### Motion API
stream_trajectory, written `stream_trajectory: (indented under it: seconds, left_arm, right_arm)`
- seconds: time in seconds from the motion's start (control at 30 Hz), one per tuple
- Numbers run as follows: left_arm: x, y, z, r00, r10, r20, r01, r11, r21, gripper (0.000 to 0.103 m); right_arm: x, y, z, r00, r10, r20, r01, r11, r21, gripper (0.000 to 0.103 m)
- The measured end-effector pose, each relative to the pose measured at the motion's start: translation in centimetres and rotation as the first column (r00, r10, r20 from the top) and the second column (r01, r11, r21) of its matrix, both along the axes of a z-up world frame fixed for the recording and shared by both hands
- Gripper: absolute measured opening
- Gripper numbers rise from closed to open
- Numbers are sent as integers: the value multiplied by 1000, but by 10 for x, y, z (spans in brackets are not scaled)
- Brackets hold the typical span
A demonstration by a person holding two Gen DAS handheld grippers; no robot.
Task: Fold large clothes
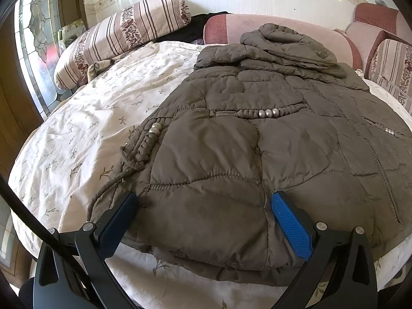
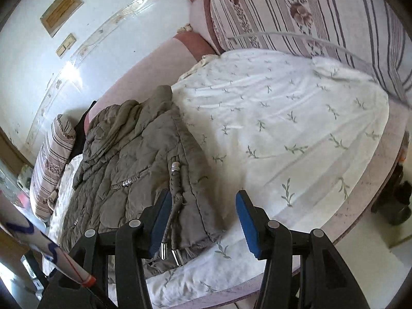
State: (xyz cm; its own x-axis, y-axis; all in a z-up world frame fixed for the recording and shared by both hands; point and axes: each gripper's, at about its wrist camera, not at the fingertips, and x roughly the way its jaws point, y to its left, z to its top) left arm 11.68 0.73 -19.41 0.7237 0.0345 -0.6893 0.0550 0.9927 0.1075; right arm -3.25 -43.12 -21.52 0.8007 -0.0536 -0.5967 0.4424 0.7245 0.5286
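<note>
Left gripper [image 1: 203,208] straddles the coat's [image 1: 257,141] near hem, fingers apart; right gripper [image 2: 203,213] hovers spread at its right edge, both gripping nothing, ready to fold on the bed [image 1: 90,118].

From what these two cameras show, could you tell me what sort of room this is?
Most likely a bedroom at home: a bed under a leaf-print sheet, striped floral pillows by a padded pink headboard, and a quilted jacket laid out.

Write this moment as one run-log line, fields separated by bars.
step: fold jacket | jacket: flat on bed | left gripper: open over hem | right gripper: open, holds nothing, at jacket edge
</note>
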Motion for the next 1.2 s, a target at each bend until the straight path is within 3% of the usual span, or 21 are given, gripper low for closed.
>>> stream_trajectory:
  seconds: [0.23, 0.33, 0.43, 0.6, 0.67, 0.8, 1.03, 1.2]
  left_arm:
    - [-2, 7, 15, 1000, -19, -12, 19, 999, -33, 103]
    - [-6, 32, 32, 1000, 15, 4, -15, 993, -119, 103]
    - [1, 66, 44, 997, 68, -27, -72, 975, -209, 103]
    - [13, 109, 44, 988, 135, -67, -149, 947, -284, 103]
    - [17, 119, 38, 987, 117, -107, -148, 924, -352, 103]
    - [20, 122, 30, 988, 93, -126, -138, 900, -414, 102]
    - [18, 100, 13, 984, 36, -175, -107, 903, -417, 99]
    - [5, 85, 12, 989, 23, -148, -78, 922, -379, 99]
  right_arm:
    - [5, 3, -3, 1000, 12, -11, -12, 1000, 9, 58]
    - [5, 1, -5, 1000, 2, -9, -2, 1000, 21, 62]
    - [6, -1, -8, 1000, 2, -9, -2, 999, 43, 62]
    - [10, 1, -11, 1000, 14, -17, -13, 998, 57, 62]
    - [11, 2, -11, 1000, 13, -19, -12, 998, 56, 62]
    - [12, 3, -13, 999, 16, -27, -14, 998, 58, 62]
    - [12, 4, -17, 999, 17, -45, -14, 998, 59, 62]
    - [12, 3, -20, 999, 17, -49, -14, 997, 71, 63]
